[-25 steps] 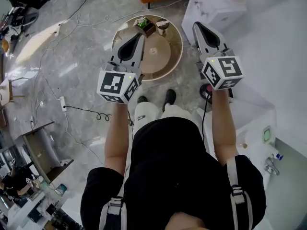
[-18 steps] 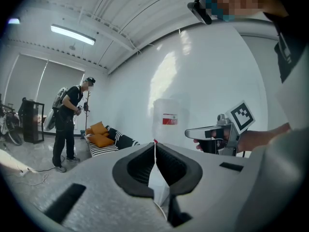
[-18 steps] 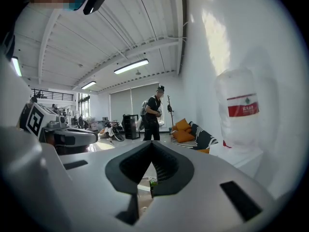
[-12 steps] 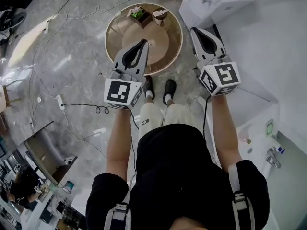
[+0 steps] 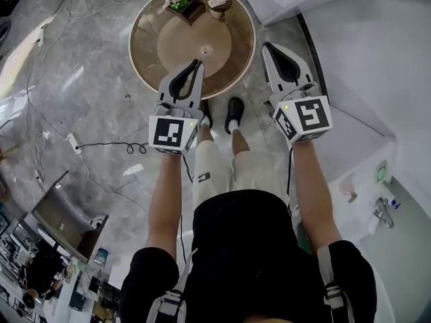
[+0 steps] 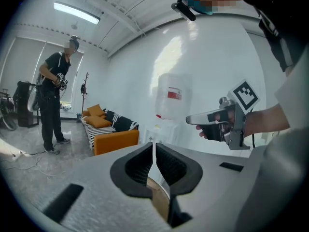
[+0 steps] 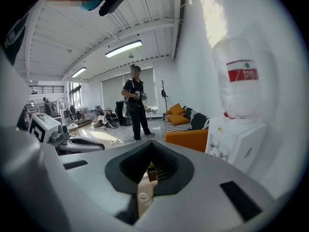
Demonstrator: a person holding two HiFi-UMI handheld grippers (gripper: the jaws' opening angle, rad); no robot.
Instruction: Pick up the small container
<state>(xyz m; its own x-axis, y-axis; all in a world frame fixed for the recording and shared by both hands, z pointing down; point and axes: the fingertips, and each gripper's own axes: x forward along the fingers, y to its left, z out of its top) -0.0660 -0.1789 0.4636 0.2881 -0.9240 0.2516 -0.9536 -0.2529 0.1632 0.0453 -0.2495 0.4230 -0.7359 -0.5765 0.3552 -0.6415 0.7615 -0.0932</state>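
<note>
Wooden tabletop carries the small container, which I judge light and rigid, best pinched across its rim; left gripper and right gripper sit closed, empty.

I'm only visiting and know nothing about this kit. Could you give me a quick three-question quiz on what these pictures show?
1. True or false: the left gripper is gripping something.
2. What stands at the far edge of the round table? A) a potted plant and a small container; B) a laptop; C) a kettle.
3. Fill in: the sofa is ____ in colour.
Key: 1 false, its jaws are together with nothing between them; 2 A; 3 orange.
</note>
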